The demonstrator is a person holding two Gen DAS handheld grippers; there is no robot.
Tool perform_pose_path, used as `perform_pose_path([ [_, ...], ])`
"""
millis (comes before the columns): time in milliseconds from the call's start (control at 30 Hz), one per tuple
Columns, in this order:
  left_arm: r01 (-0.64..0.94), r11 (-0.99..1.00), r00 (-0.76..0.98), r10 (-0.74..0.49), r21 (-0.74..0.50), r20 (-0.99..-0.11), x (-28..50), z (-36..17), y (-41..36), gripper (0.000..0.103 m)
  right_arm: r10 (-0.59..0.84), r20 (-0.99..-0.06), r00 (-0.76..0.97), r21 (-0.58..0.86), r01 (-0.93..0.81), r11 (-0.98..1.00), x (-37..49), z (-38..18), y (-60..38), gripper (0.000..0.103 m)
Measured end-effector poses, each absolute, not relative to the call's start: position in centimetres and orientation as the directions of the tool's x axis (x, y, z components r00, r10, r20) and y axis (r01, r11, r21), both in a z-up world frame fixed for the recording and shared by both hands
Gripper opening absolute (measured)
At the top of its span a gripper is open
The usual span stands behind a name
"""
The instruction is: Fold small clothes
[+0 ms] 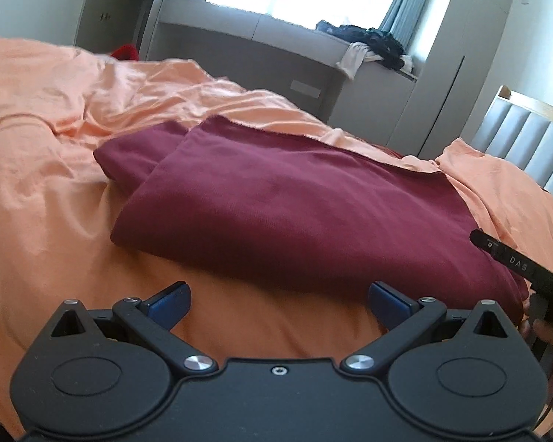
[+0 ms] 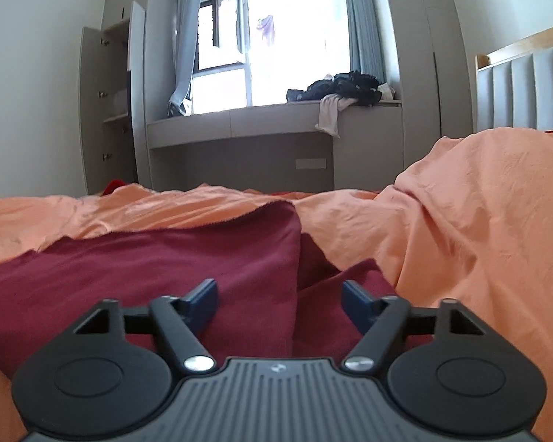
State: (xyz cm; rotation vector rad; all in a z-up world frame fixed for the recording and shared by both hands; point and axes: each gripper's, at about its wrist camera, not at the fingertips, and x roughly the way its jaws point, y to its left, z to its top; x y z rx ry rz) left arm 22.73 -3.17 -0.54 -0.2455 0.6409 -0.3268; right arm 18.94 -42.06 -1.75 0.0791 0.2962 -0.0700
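Orange bedsheet (image 1: pixel 48 191) everywhere, rumpled, and on it the maroon garment (image 1: pixel 276 213) is already doubled over into a neat block, so I'd call the folding well along, with perhaps one more fold and a tidy-up left. Left tool (image 1: pixel 278 304) hangs wide and empty just short of the garment's near edge. Right tool (image 2: pixel 279 302) sits low over the cloth at its right end, jaws partly apart, straddling a raised fold, pads not visibly pinching. Beyond, the window seat (image 2: pixel 239 121) carries a pile of dark clothes (image 2: pixel 343 86).
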Motion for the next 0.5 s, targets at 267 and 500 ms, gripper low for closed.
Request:
perform_pose_path([
  [267, 0.201, 0.917, 0.745, -0.372, -0.345, -0.554, 23.1, -1.2, -2.5, 0.102, -0.026, -0.323, 0.946, 0.125, 0.07, 0.99, 19.0, -2.2, -42.1, 0.008],
  [500, 0.215, 0.893, 0.742, -0.412, -0.395, -0.528, 22.8, -1.5, -1.3, 0.102, -0.055, -0.317, 0.947, 0.156, 0.109, 0.982, 17.8, -2.3, -42.5, 0.007],
])
